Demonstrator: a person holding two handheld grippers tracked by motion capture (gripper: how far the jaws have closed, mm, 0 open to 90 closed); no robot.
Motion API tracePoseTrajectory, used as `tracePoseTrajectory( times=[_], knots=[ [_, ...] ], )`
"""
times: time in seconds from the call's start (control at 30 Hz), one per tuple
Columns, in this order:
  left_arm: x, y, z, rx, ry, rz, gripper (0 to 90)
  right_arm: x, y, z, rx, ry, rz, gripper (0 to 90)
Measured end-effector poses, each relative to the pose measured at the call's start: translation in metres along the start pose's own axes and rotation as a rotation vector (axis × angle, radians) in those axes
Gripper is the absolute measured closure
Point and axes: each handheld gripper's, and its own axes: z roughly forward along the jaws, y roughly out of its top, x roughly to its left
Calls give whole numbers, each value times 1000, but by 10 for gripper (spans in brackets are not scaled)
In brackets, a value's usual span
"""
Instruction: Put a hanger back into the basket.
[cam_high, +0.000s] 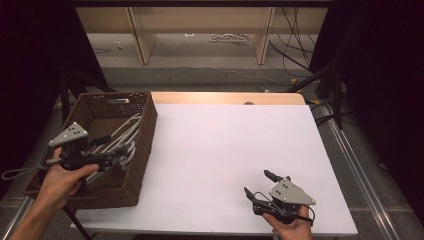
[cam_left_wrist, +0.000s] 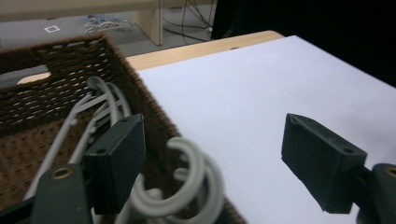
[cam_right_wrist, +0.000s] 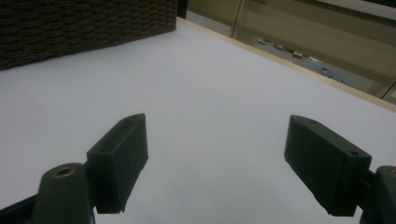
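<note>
Hangers (cam_high: 121, 140), grey-white plastic and several in number, lie stacked in the woven brown basket (cam_high: 142, 145) at the left edge of the table, their hooks (cam_left_wrist: 196, 177) curled up against the basket's right wall. Left gripper (cam_high: 116, 152) hovers over that wall with jaws spread wide, holding nothing; in the left gripper view one jaw stands inside the basket just beside the hooks and the other hangs over the white table sheet (cam_left_wrist: 261, 93). Right gripper (cam_high: 257, 185) rests low near the table's front right, well apart from the basket, jaws likewise parted and empty above bare sheet. Risks as judged: with the jaws straddling the wicker, a closure here would likely pinch the basket wall along with, or instead of, a hook. The hangers are nested and their hooks overlap, so lifting one could drag its neighbours out or snag them on the rim. The basket overhangs the table's left edge; a sideways pull may shift or tip it, with no second gripper near to steady it.
</note>
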Motion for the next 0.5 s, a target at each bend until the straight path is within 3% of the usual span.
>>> tracePoseTrajectory(
  times=[0.17, 0.27, 0.5],
  knots=[
    [-18, 0, 4, -47, -53, 5, 180, 1, 0, 0, -6, -6, 1, 225],
    [-31, 0, 8, -74, -80, 28, 168, 1, 0, 0, -7, -6, -3, 225],
    [-56, -2, 18, -96, -126, 44, 162, 1, 0, -1, 3, 4, 2, 225]
  ],
)
